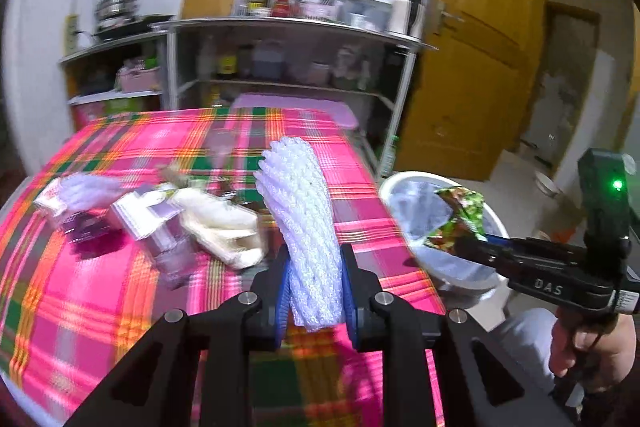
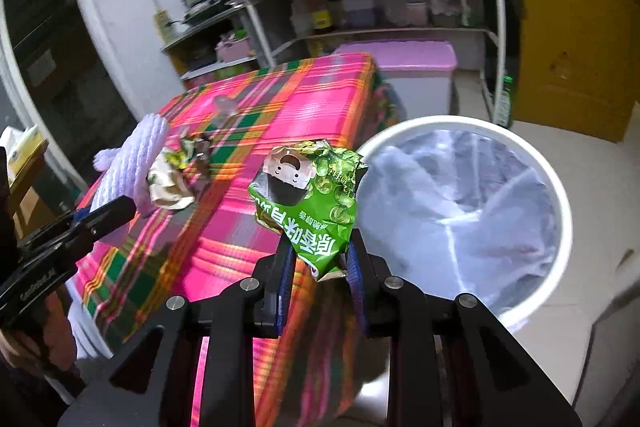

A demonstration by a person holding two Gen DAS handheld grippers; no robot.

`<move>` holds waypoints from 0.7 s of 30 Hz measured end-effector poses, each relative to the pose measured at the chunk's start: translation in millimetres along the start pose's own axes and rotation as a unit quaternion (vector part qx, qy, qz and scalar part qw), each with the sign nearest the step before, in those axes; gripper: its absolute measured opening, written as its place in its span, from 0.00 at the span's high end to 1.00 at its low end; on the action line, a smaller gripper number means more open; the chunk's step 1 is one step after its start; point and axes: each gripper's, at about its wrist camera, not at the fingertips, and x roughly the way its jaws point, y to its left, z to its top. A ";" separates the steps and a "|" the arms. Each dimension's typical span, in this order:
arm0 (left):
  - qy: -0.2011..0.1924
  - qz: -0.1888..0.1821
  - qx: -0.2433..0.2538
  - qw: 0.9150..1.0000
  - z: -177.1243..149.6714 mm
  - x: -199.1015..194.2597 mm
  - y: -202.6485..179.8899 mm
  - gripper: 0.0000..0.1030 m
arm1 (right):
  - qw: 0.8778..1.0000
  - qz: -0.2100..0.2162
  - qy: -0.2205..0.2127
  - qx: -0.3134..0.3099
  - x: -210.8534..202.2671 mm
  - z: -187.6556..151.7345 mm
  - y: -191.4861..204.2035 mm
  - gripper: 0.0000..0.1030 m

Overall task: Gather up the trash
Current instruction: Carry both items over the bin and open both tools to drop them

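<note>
Both views bright, even indoor light, cool white cast; source not visible. Shadows soft and short under the clutter on the plaid surface (image 1: 120,291). Strong fisheye bend: shelf (image 1: 280,27) and door (image 1: 480,67) curve, dark vignette in the corners. Motion blur smears the tablecloth pattern and the wrappers in the left wrist view; background bottles soft. Right wrist view sharper in the middle, print on the green snack bag (image 2: 320,203) readable, bin (image 2: 532,163) rim streaked. Green LED (image 1: 618,183) blooms slightly. Gloss highlights on the cloth.
</note>
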 end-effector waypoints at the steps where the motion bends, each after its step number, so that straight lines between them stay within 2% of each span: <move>1: 0.002 -0.006 0.005 1.000 0.8 3.8 -4.7 0.78 | 1.000 -0.003 0.000 0.005 -1.4 -0.4 -4.8 0.75; 7: 0.025 -0.049 0.033 0.998 6.2 36.1 -38.3 0.78 | 0.999 -0.030 0.001 0.033 -2.2 -1.6 -36.7 0.75; 21: 0.077 -0.110 0.068 0.989 20.3 107.1 -92.3 0.78 | 0.995 -0.060 0.029 0.078 10.9 -7.5 -85.7 0.75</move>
